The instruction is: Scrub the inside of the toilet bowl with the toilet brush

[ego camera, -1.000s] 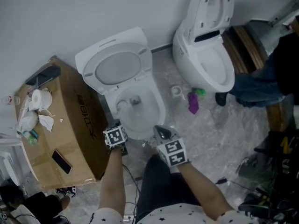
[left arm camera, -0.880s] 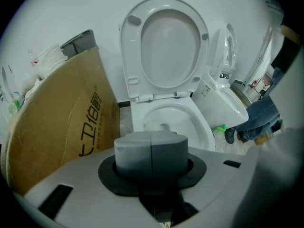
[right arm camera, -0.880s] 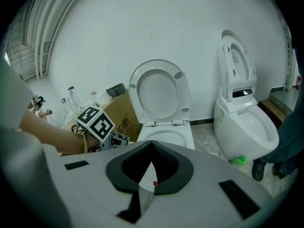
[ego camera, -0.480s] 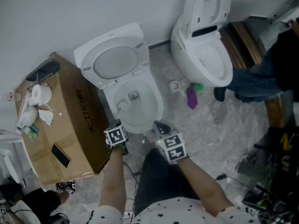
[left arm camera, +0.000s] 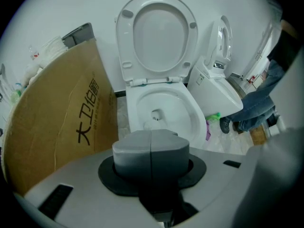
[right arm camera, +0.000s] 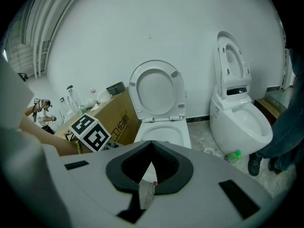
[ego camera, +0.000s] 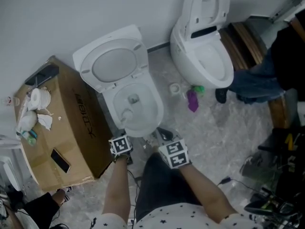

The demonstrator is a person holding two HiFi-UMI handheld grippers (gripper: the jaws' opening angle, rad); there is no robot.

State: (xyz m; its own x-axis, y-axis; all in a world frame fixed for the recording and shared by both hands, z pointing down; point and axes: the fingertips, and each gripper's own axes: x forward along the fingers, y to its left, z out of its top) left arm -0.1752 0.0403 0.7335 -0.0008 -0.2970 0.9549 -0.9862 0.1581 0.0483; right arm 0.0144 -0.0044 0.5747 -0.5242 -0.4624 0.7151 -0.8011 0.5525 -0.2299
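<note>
The toilet bowl (ego camera: 157, 109) stands on the floor against the wall, lid raised, between a cardboard box (ego camera: 76, 123) and a 2nd toilet (ego camera: 205, 61). Just before its front rim are the left tool (ego camera: 124, 136), pads pressed together, and the right tool (ego camera: 164, 134), tips meeting.

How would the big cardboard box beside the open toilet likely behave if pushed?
The cardboard box has flat, undented panels, so it is probably stiff. It may be light for its size and slide, though its contents are hidden. The toilet paper roll and phone lying loose on top would likely shift.
</note>
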